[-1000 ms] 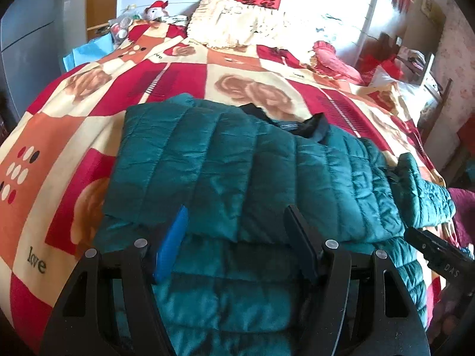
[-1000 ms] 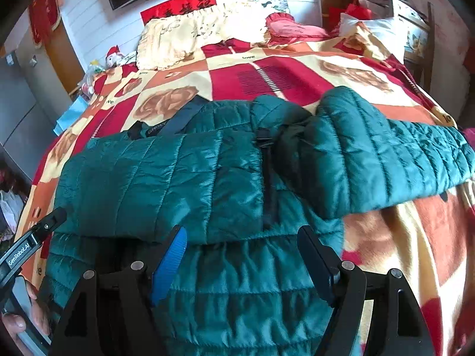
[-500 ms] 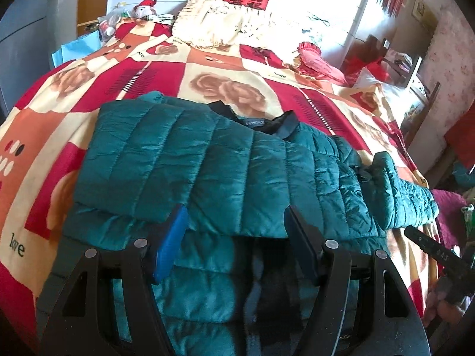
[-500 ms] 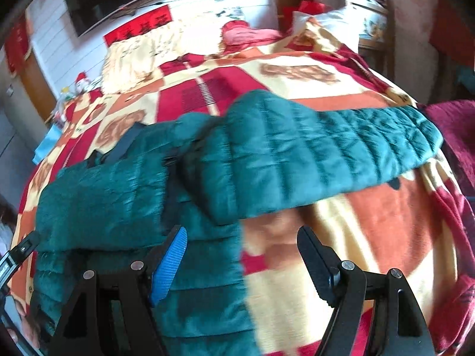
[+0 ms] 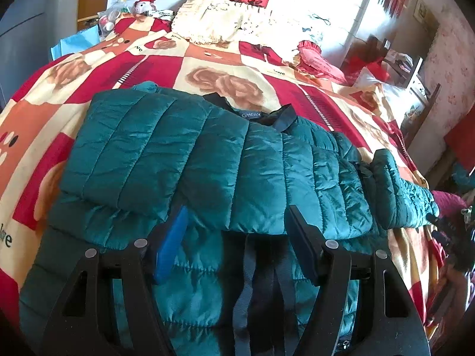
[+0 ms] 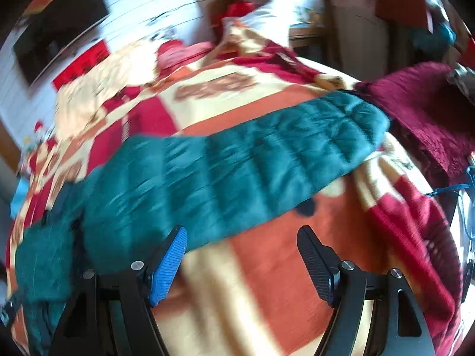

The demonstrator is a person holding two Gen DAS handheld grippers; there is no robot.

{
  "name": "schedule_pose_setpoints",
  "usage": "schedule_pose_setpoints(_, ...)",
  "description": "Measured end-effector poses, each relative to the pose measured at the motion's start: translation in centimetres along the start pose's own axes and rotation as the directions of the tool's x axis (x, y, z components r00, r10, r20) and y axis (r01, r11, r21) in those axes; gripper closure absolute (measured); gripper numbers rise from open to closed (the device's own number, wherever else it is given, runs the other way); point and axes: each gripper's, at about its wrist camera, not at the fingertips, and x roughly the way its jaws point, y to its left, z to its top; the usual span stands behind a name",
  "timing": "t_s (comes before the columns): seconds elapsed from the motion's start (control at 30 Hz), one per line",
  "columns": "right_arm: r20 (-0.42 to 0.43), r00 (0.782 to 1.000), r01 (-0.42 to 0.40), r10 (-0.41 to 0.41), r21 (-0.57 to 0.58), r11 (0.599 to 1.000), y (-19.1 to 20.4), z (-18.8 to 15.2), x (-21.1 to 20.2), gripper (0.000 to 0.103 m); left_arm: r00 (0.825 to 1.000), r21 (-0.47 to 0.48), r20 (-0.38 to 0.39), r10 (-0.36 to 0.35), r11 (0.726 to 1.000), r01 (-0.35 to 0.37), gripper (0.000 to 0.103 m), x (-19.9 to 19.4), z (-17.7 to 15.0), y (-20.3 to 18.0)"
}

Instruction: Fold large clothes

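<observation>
A teal quilted puffer jacket (image 5: 207, 163) lies across a bed under a red, orange and cream patchwork blanket (image 5: 154, 65). One sleeve is folded over its chest; the other sleeve (image 6: 237, 166) stretches out to the right over the blanket. My left gripper (image 5: 234, 231) hovers open above the jacket's lower front, near its black zipper, holding nothing. My right gripper (image 6: 242, 246) is open above bare blanket just below the outstretched sleeve, its blue pad near the sleeve's lower edge. The right wrist view is motion-blurred.
A cream pillow (image 5: 219, 26) and a pink pillow (image 5: 317, 59) lie at the bed's head. A maroon cloth (image 6: 430, 109) sits off the bed's right edge. Furniture and clutter stand along the right wall (image 5: 415, 68); a blue bag (image 5: 74, 44) is on the left.
The right gripper has swept right, from over the jacket's body to the blanket below the outstretched sleeve, rolling as it went. The left gripper has drifted slightly right along the jacket.
</observation>
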Motion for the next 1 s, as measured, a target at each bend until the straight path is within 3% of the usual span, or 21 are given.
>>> schedule_pose_setpoints(0.23, 0.066, 0.998, -0.019, 0.007, 0.192, 0.981, -6.9, 3.7, 0.8, 0.031, 1.000, -0.019, -0.031, 0.000, 1.000, 0.000, 0.035, 1.4, -0.6, 1.0)
schedule_pose_setpoints(0.4, 0.053, 0.998, -0.048, 0.034, 0.278, 0.959, -10.5, 5.5, 2.3, 0.031, 0.999, -0.045, -0.052, -0.016, 0.999, 0.014, 0.035, 2.2, -0.8, 1.6)
schedule_pose_setpoints(0.6, 0.037, 0.993, -0.113, 0.108, 0.422, 0.900, -14.5, 5.8, 4.5, 0.037, 0.998, -0.043, -0.057, -0.023, 0.999, 0.020, 0.035, 2.7, -1.2, 1.6)
schedule_pose_setpoints(0.87, 0.048, 0.990, -0.138, 0.130, 0.415, 0.899, -14.6, 7.7, 6.8, 0.044, 0.998, -0.041, -0.058, -0.026, 0.999, 0.023, 0.035, 2.8, -1.3, 1.7)
schedule_pose_setpoints(0.97, 0.052, 0.993, -0.121, 0.109, 0.405, 0.906, -14.6, 8.3, 7.5, 0.059, 0.998, -0.041, -0.058, -0.026, 0.999, 0.024, 0.035, 2.8, -1.2, 1.7)
schedule_pose_setpoints(1.0, 0.049, 0.994, -0.111, 0.099, 0.403, 0.909, -14.6, 8.4, 7.6, 0.073, 0.998, -0.042, -0.059, -0.026, 0.999, 0.024, 0.035, 2.8, -1.3, 1.6)
